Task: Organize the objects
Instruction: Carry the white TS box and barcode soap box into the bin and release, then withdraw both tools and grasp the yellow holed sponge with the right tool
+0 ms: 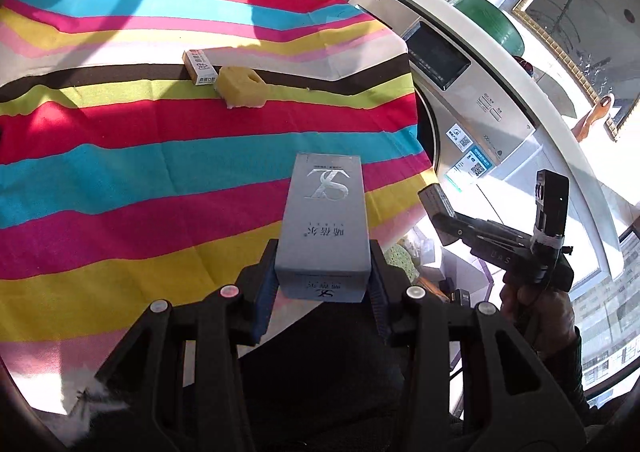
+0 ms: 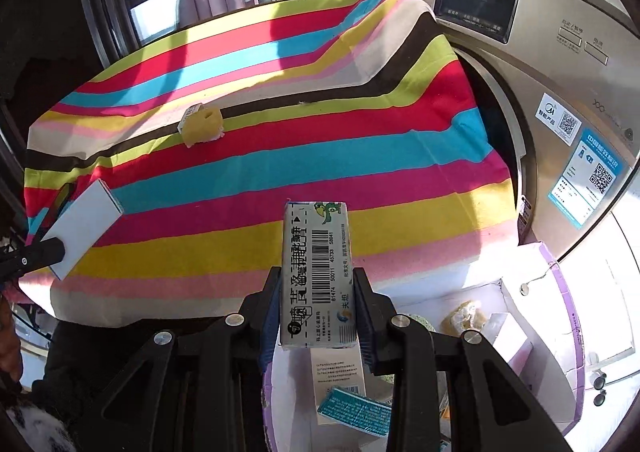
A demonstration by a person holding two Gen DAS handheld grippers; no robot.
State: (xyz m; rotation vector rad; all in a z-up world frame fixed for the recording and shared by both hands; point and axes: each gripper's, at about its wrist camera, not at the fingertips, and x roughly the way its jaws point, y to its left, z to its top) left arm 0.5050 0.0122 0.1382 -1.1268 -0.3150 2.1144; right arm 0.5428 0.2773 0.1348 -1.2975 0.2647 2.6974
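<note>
Two boxes held over the striped cloth, one in each gripper.

The silver box (image 1: 323,226), printed with a large "TS" logo, sits clamped in the left gripper (image 1: 323,284), its long axis running forward along the fingers. The barcoded box (image 2: 316,276) is likewise pinched lengthwise in the right gripper (image 2: 318,312), above the striped cloth's (image 2: 240,156) edge. Farther off, a yellow sponge (image 1: 240,87) touches a small carton (image 1: 199,66), beside the washing machine (image 2: 560,92).

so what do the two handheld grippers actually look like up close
Both are matte black plastic. The left gripper and right gripper each have triangular cut-out linkage arms joined by round silver pivot bolts, and ribbed blue pads on the inner faces of the fingers. Seen from the side, the right one has a pistol-style handle with faint pale lettering and a white band wrapped round its body. The hand holding it wears a dark sleeve.
</note>
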